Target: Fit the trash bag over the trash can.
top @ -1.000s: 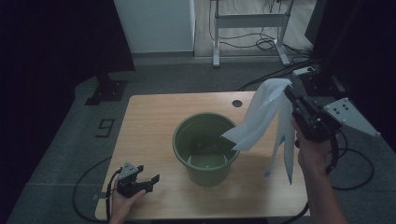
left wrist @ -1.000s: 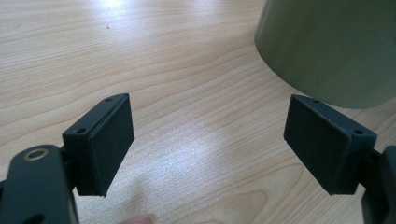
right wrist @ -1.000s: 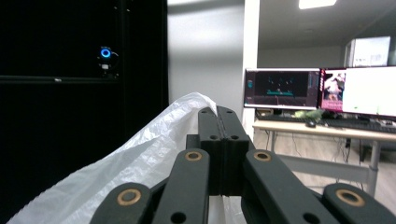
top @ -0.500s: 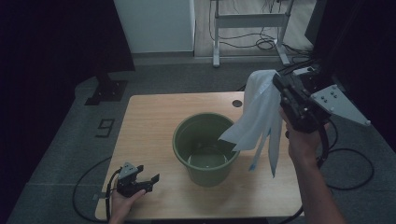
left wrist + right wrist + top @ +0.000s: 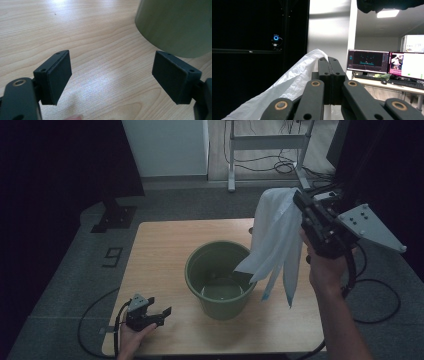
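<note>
White bag (image 5: 276,237) pinched in right gripper (image 5: 300,202) fingers above green bucket (image 5: 220,280), left gripper (image 5: 159,314) fingers wide.

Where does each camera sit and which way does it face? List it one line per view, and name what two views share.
High view: above the person's side, looking forward and down on the light wooden table; both forearms and hands show.
Left gripper view: rides the left claw, low over the tabletop; open jaws show.
Right gripper view: rides the right claw, raised, facing level into the room at monitors; jaws shut on the white plastic bag.
Shared: the round green plastic bucket shows in the high and left gripper views.
</note>
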A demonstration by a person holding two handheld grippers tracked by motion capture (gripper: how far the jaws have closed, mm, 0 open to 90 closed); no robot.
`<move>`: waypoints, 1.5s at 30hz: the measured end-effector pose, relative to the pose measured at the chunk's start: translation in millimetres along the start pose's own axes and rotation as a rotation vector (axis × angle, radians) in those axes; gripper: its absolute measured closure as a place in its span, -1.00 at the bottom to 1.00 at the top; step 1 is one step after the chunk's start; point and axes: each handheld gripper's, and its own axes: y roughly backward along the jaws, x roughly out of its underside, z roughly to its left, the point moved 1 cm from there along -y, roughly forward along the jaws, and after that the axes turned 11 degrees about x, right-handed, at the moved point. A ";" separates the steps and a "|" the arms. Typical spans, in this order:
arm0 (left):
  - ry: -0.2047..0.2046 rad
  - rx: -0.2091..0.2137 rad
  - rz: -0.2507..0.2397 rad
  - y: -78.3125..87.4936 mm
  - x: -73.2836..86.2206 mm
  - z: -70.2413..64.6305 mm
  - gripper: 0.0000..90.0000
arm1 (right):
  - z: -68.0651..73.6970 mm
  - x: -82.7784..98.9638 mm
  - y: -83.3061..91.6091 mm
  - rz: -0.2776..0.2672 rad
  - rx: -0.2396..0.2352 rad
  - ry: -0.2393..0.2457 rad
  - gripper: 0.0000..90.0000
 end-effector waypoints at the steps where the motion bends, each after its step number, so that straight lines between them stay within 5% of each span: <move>1: 0.000 0.000 0.000 0.0 0.0 0.0 -0.65 | 0.0 0.0 0.0 0.000 0.000 0.000 0.98; 7: 0.000 -0.001 0.001 0.7 0.3 0.4 -0.65 | 9.9 18.1 -1.9 0.021 -0.008 0.018 0.98; 14: -0.003 -0.003 0.010 -1.0 0.8 0.2 -0.65 | 23.1 72.2 -2.6 0.097 -0.025 0.026 0.98; 25: -0.001 -0.002 0.011 -0.6 0.8 0.1 -0.65 | 36.1 113.4 0.7 0.166 -0.055 -0.009 0.97; 37: -0.006 0.018 -0.003 3.6 -3.9 -4.2 -0.63 | 56.5 162.4 7.8 0.250 -0.102 0.034 0.97; 45: -0.007 0.038 -0.076 18.8 -15.9 -14.9 -0.59 | 71.6 185.1 30.3 0.289 -0.160 0.020 0.97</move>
